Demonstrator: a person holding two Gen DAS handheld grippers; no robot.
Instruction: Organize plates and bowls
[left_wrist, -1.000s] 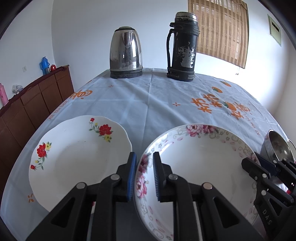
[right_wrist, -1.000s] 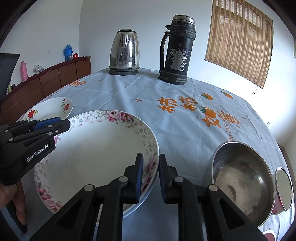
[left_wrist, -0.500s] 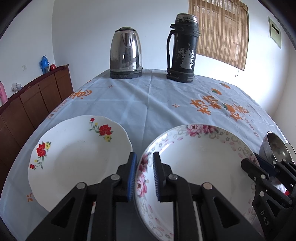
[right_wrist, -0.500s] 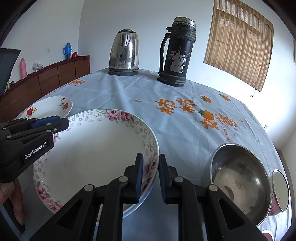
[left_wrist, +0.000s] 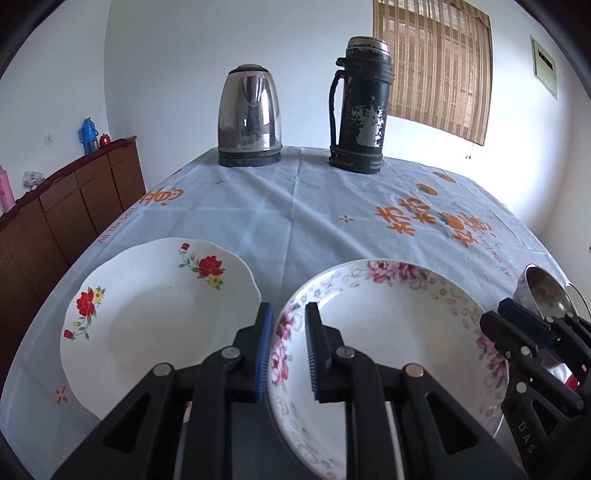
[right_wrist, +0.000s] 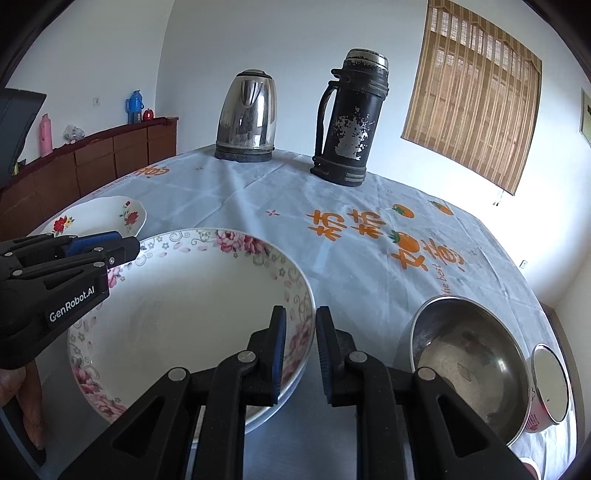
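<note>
A deep plate with a pink flower rim is held between both grippers, a little above the table. My left gripper is shut on its left rim. My right gripper is shut on its right rim. Each gripper shows in the other's view, the right one and the left one. A white plate with red flowers lies on the tablecloth to the left. A steel bowl sits to the right.
A steel kettle and a worn black thermos stand at the far end of the table. A small enamel cup sits right of the steel bowl. A wooden sideboard runs along the left wall.
The pink-rimmed plate, held by both grippers, has shifted very slightly; the view has dropped a little. Both grips are unchanged.
</note>
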